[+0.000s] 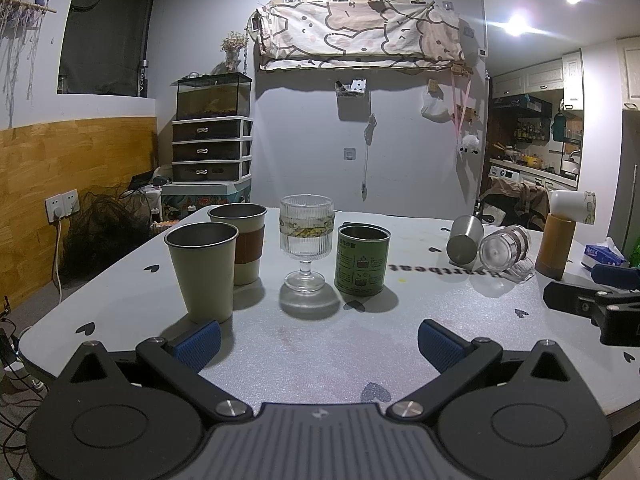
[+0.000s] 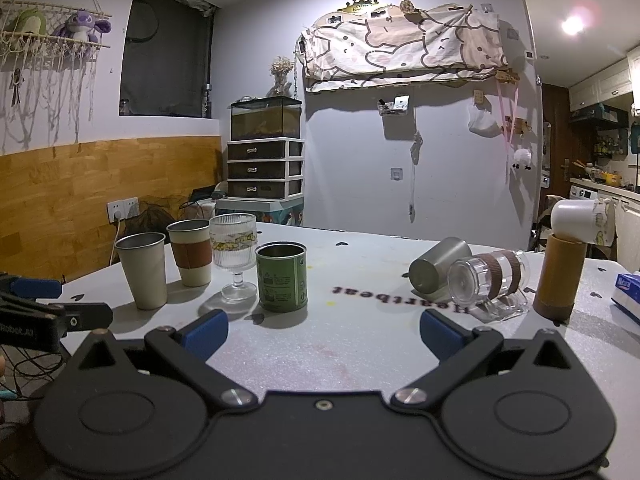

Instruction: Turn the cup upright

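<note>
A clear glass cup with brown bands [image 2: 486, 280] lies on its side on the grey table [image 2: 360, 344], base towards me; it also shows in the left wrist view [image 1: 505, 247]. A steel cup [image 2: 438, 265] lies tipped beside it, and shows in the left wrist view [image 1: 465, 239] too. A white cup [image 2: 576, 222] lies across a brown cylinder [image 2: 559, 276]. My right gripper [image 2: 324, 330] is open and empty, short of the fallen cups. My left gripper [image 1: 319, 340] is open and empty in front of the upright cups.
Upright on the left stand a beige steel cup [image 1: 202, 272], a sleeved cup [image 1: 242, 242], a ribbed goblet [image 1: 306, 240] and a green tin [image 1: 362, 258]. A tissue pack [image 2: 628, 294] lies at the right edge. The right gripper's body [image 1: 592, 304] shows in the left wrist view.
</note>
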